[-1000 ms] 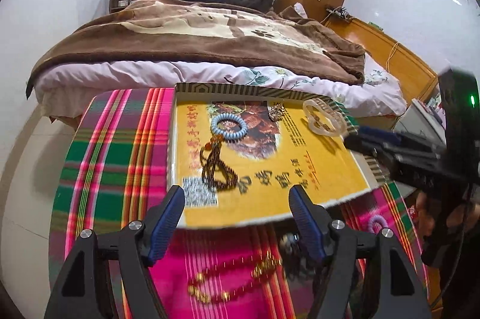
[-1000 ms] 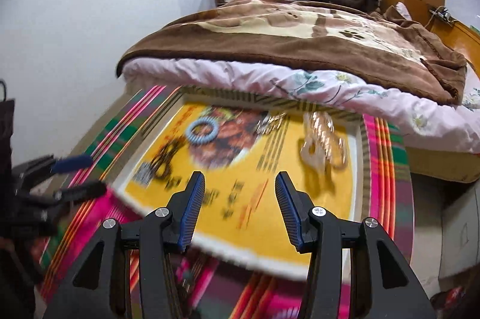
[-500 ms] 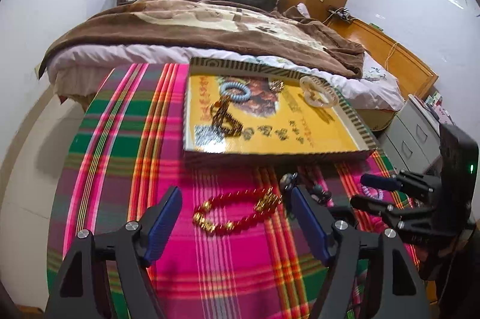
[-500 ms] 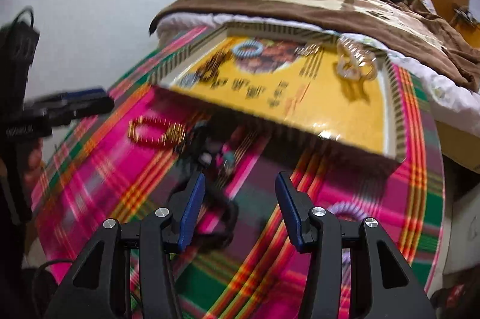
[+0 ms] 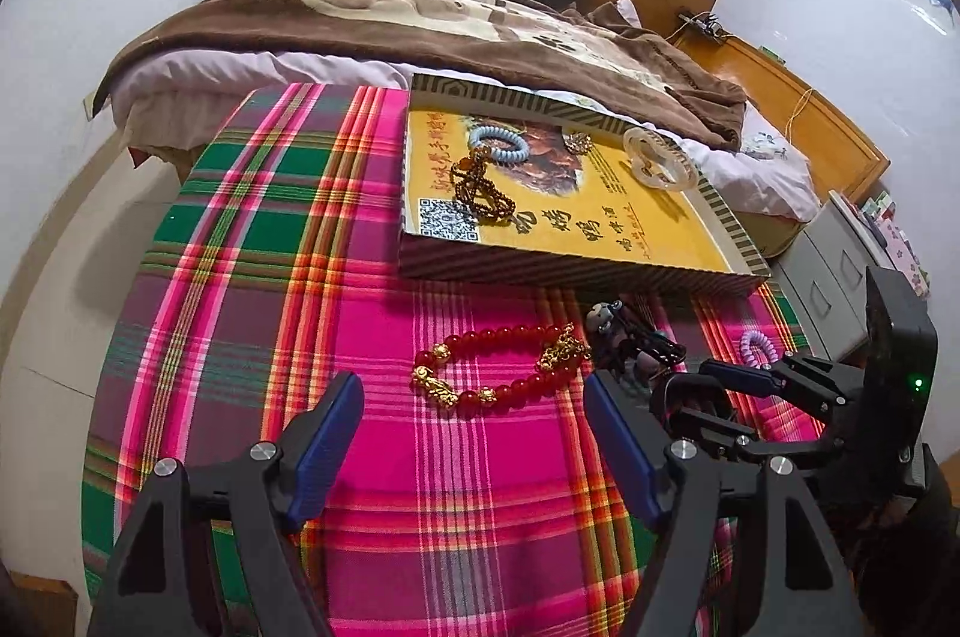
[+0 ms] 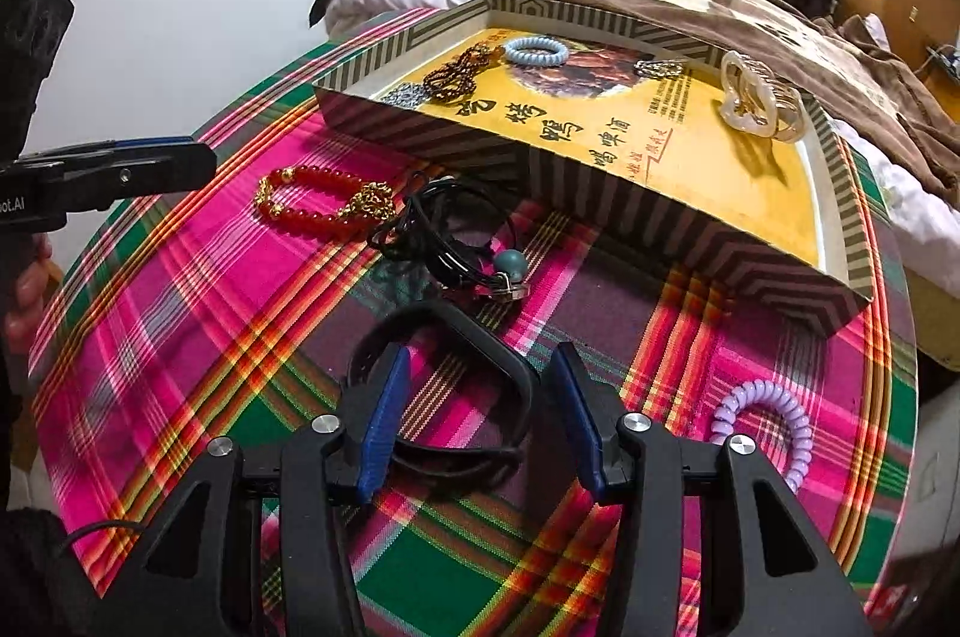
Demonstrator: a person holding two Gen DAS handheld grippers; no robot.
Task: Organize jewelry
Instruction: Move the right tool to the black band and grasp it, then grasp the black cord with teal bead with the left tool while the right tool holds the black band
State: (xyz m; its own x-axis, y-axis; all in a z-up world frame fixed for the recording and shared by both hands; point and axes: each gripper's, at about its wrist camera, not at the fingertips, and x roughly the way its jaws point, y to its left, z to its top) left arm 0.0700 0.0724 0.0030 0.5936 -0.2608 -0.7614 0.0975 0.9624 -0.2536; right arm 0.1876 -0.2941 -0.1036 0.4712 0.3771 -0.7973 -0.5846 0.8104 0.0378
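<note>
Plaid cloth (image 6: 198,337) in pink and green carries loose jewelry before a striped tray (image 6: 672,229).

Right gripper (image 6: 480,415) straddles a black band (image 6: 474,331) on the cloth, its jaws just closing, blue pads beside the band but not visibly pressing it. Left gripper (image 5: 474,439) hangs with jaws wide apart, nothing between them, just short of a red bead bracelet (image 5: 498,361). Inside the tray lie a blue coil tie (image 6: 534,52), brown beads (image 6: 456,76) and a clear hair claw (image 6: 759,100); a purple coil tie (image 6: 765,427) rests on the cloth.

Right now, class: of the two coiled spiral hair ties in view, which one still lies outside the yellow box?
The purple coiled spiral hair tie: it lies on the plaid cloth. The pale blue one already sits inside the yellow striped-rim box.
</note>
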